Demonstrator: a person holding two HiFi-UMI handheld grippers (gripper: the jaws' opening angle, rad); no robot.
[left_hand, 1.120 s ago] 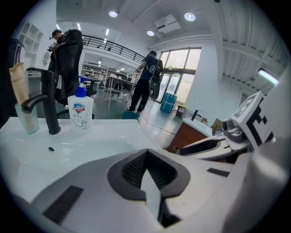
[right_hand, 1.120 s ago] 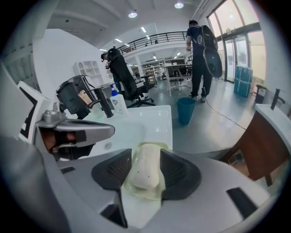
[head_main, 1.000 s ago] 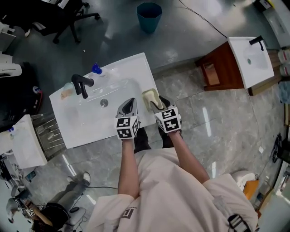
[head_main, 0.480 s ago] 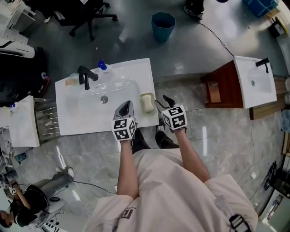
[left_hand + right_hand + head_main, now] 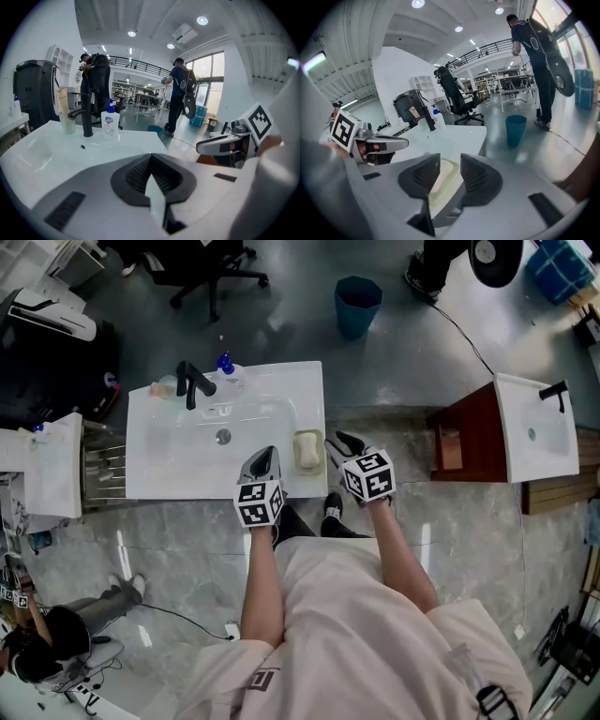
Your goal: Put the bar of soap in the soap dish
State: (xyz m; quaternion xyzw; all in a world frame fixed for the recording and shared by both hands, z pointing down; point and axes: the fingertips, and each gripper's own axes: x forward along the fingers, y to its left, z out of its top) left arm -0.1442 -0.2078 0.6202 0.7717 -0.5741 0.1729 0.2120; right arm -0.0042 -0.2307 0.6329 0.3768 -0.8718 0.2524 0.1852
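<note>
White washbasin point(image 5: 169, 474), open workshop: soap dish point(image 5: 307, 467) at the washbasin's front right corner, bar of soap point(image 5: 307, 446) lying in it; placing judged done. Right gripper point(image 5: 449, 161) just off the washbasin's right edge, jaws closing on nothing; left gripper point(image 5: 151, 157) over its front edge, jaws pressed together, empty. Next move calls for drawing both clear without nudging the dish.

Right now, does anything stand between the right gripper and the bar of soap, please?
Nothing visible does. The bar of soap lies in the soap dish, in clear view just past the right gripper, whose jaws are closing on nothing.
</note>
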